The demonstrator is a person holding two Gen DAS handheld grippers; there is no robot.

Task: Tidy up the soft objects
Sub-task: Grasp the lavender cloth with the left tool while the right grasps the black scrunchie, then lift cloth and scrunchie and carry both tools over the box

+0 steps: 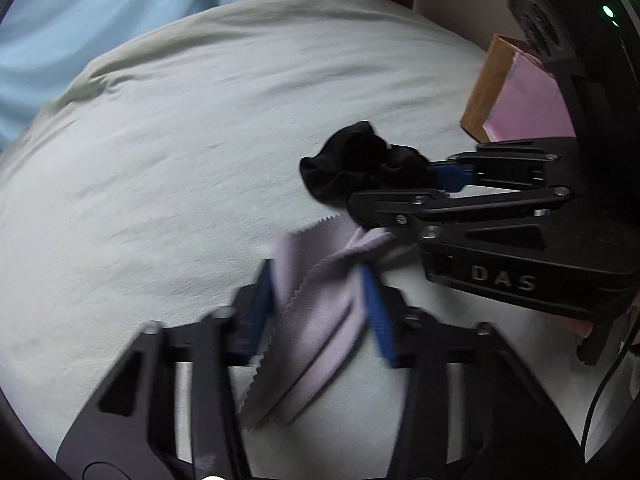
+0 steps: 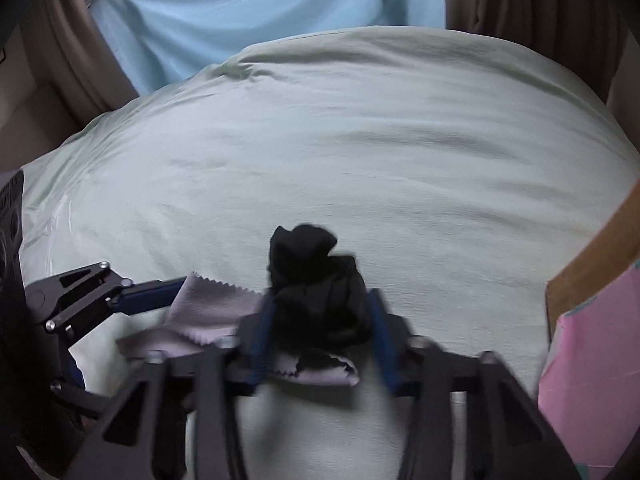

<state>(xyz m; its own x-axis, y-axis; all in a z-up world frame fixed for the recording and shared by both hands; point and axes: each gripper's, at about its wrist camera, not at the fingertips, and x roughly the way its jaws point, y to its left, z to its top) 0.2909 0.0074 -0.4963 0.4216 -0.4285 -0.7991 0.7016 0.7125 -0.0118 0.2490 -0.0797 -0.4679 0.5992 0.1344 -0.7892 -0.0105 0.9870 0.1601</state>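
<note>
Lilac cloth (image 1: 316,320): on the bed (image 1: 168,152), long axis running away from the left gripper (image 1: 320,312), which pinched it.
Black fabric (image 2: 320,292): bunched, no clear axis; clamped in the right gripper (image 2: 324,332).
Right view only: cloth apparently continued beneath the black fabric.
Left view only: box (image 1: 516,92) with its pink face shown whole.

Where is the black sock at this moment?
In the right wrist view, the black sock sits low centre between the right claw pads, overlapping the lilac cloth on the bed.
</note>
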